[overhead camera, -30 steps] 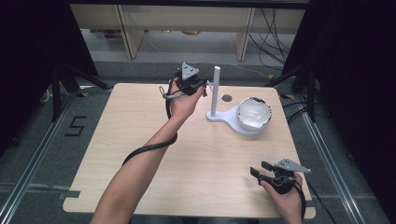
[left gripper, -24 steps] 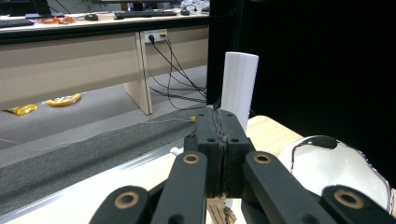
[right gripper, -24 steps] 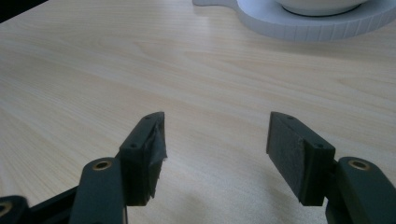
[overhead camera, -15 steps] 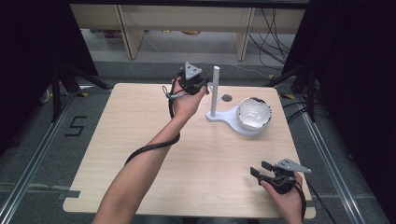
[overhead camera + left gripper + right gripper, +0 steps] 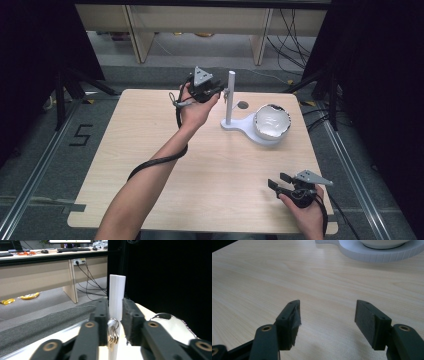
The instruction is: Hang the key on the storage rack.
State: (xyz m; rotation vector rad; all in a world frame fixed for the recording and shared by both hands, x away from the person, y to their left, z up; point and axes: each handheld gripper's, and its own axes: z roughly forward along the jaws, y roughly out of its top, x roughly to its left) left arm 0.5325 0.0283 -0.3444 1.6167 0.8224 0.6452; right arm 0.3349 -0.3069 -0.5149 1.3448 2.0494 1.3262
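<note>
At the white post (image 5: 116, 305), your left tool (image 5: 113, 322) pinches metal rings (image 5: 113, 333) that could slip and fall if you loosen, while your right tool (image 5: 328, 322) rests wide open, empty.

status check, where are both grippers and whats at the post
Left gripper at white post, jaws either side, metal rings between them. Right gripper open, low over bare table. Nothing in the way.

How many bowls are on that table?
1. The white bowl sits on the round end of the white stand base, right of the upright post, near the table's far right.
</note>
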